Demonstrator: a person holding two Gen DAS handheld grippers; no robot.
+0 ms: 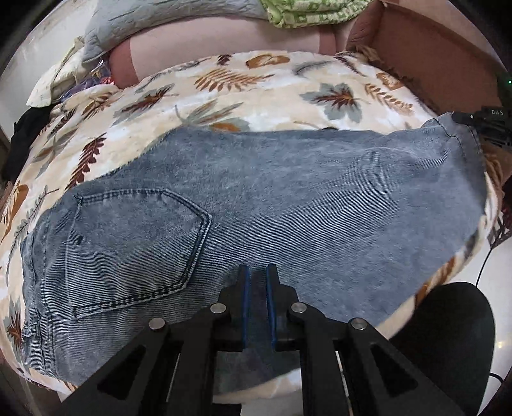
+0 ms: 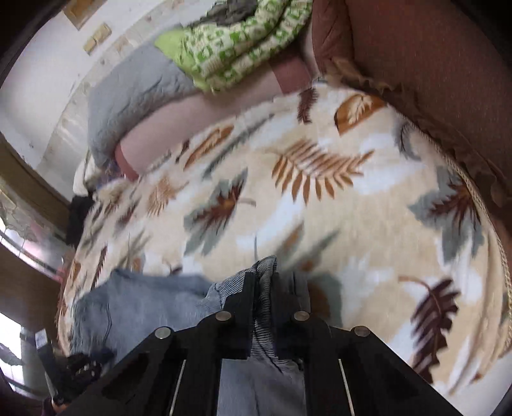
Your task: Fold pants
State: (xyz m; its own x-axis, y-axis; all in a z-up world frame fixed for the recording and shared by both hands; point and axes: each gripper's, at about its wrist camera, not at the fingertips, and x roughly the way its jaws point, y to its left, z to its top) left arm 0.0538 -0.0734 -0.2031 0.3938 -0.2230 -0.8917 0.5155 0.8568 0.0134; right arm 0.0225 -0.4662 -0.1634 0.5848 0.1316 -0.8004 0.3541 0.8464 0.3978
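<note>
On the leaf-print blanket [image 1: 224, 86] covering the bed, the faded blue jeans [image 1: 256, 204] lie flat, back pocket [image 1: 134, 243] up at the left. Over their near edge, the left hand-held gripper [image 1: 257, 272] has its blue pads closed together on denim. At the far leg end, the right hand-held gripper [image 2: 264, 278] pinches a bunched fold of the jeans.

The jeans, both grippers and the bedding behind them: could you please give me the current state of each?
jeans: lying folded lengthwise on the leaf-print blanket, back pocket up, near edge and one end pinched.
left gripper: shut on the jeans' near edge.
right gripper: shut on a bunched fold of denim at the jeans' end.
grey quilt: crumpled behind the blanket.
green patterned cloth: bunched beside the quilt.
</note>
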